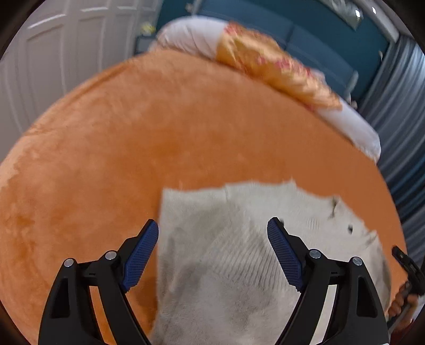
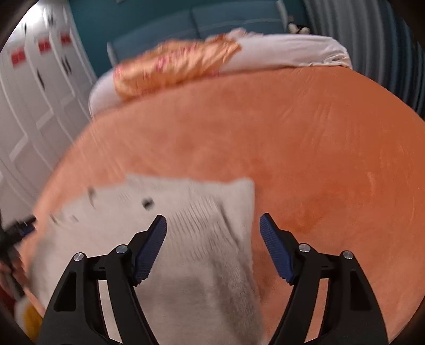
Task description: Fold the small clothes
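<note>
Both the left hand-held gripper [image 1: 212,228] and right hand-held gripper [image 2: 212,223] gape open over the grey garment [image 1: 239,252]

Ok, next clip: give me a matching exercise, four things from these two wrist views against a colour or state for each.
Things:
1. blanket
2. small garment
3. left gripper
4. headboard

Colour or state:
A. teal
B. open, gripping nothing
C. orange
D. light grey, lying flat

Pairs: 1-C, 2-D, 3-B, 4-A

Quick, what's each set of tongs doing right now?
Left tongs: open, holding nothing, over the grey garment.
Right tongs: open, holding nothing.
</note>
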`<act>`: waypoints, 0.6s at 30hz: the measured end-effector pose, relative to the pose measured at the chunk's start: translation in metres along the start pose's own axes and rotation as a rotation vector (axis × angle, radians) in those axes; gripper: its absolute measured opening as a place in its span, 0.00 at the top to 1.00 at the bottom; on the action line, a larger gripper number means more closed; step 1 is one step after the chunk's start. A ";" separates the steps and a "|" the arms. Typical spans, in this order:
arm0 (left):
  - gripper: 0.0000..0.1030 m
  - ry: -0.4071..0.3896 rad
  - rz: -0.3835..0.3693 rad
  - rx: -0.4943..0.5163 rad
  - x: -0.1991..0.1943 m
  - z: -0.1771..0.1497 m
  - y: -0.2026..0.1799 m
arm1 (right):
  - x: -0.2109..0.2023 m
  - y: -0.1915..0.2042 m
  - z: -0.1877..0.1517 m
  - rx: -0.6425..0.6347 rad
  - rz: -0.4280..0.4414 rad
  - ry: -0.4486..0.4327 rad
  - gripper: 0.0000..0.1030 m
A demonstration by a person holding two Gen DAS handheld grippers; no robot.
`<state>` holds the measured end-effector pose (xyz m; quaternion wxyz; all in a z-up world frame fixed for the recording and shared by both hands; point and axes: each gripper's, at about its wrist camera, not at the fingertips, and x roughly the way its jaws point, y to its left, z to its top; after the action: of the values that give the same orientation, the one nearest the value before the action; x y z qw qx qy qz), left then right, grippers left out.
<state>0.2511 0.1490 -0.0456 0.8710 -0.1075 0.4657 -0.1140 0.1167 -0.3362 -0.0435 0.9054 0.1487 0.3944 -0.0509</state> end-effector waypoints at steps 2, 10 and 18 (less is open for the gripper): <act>0.23 0.060 0.011 0.025 0.015 -0.003 -0.005 | 0.019 0.008 -0.004 -0.035 -0.016 0.056 0.42; 0.94 0.016 0.018 0.103 0.000 0.014 -0.023 | -0.018 0.017 0.024 0.001 0.055 -0.067 0.94; 0.94 -0.131 0.067 0.035 -0.020 0.068 -0.017 | -0.027 -0.013 0.065 0.187 0.103 -0.208 0.94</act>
<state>0.2956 0.1444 0.0126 0.9046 -0.0839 0.4090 -0.0855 0.1410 -0.3695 0.0157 0.9250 0.2462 0.2840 -0.0561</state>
